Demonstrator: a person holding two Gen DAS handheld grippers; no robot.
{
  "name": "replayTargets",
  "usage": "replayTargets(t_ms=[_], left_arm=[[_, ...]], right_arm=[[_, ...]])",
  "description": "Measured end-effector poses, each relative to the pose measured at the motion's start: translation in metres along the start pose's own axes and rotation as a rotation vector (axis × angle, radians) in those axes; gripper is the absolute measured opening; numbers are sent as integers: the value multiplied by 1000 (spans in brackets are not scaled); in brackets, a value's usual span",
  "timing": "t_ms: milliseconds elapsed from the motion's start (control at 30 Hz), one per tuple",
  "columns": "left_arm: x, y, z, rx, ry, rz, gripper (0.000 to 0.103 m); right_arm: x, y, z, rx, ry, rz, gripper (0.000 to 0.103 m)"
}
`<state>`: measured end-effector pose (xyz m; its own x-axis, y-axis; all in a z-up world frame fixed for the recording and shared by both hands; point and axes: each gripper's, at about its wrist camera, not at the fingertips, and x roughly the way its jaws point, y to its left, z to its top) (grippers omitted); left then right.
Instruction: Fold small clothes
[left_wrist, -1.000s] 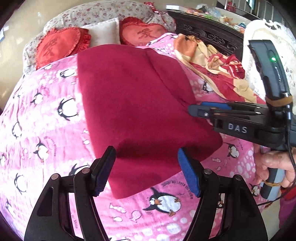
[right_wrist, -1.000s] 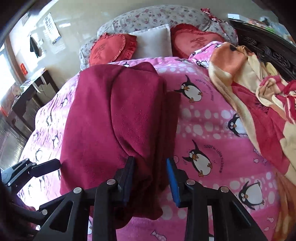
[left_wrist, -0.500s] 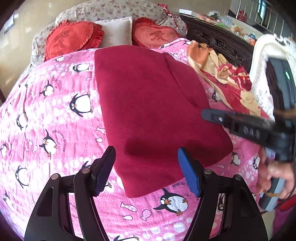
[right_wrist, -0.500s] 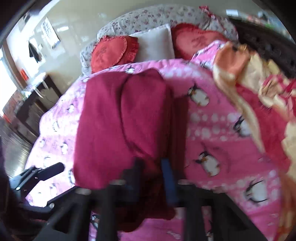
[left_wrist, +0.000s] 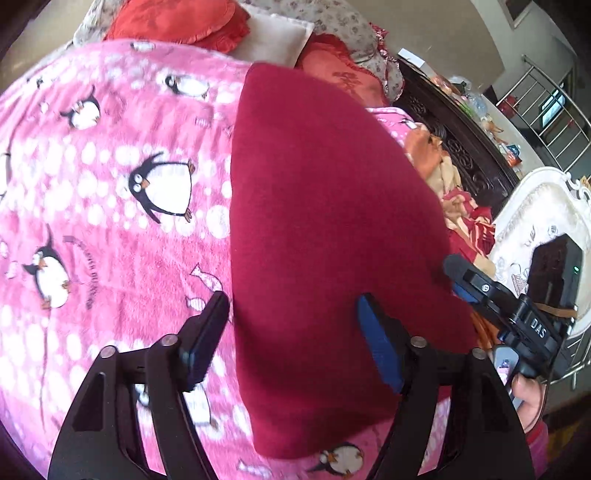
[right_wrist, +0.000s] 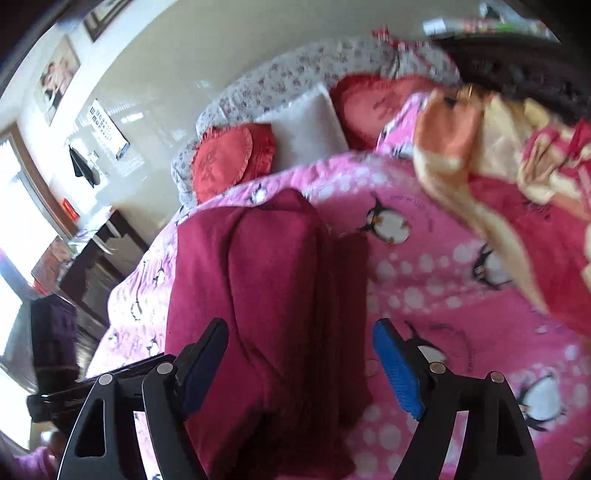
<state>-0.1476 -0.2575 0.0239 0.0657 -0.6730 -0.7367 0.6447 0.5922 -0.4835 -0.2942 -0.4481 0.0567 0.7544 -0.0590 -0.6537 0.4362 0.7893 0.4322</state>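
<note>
A dark red garment (left_wrist: 325, 221) lies folded into a long block on the pink penguin blanket (left_wrist: 110, 229). My left gripper (left_wrist: 291, 332) hovers over its near left edge. Its jaws are opening, the cloth lies under the gap, and neither pad presses on it. In the right wrist view the same garment (right_wrist: 266, 288) shows a raised fold down its middle. My right gripper (right_wrist: 299, 350) straddles that fold, its jaws opening with the pads clear of the cloth. The right gripper (left_wrist: 480, 288) also shows at the garment's right side, held by a hand (left_wrist: 528, 398).
Red heart cushions (right_wrist: 225, 162) and a white pillow (right_wrist: 306, 129) sit at the head of the bed. A crumpled orange and red blanket (right_wrist: 517, 177) lies to the right of the garment. A dark carved bed frame (left_wrist: 461, 147) and a white chair (left_wrist: 535, 214) stand beyond.
The right gripper, closed on the garment's fold half a second ago, now stands wide with the cloth released. The left gripper has swung and rolled toward the garment's left edge and widened slightly.
</note>
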Motion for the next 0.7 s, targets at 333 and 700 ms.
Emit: replayTargets(t_ms=[333,700], left_arm=[[27,2,7,-16,26,-75,76],[-81,17,-22,5,87,-55,61]], right_arm=[[57,-31,8,182,140,188,56],[1,41,-4,83,171,293,38]])
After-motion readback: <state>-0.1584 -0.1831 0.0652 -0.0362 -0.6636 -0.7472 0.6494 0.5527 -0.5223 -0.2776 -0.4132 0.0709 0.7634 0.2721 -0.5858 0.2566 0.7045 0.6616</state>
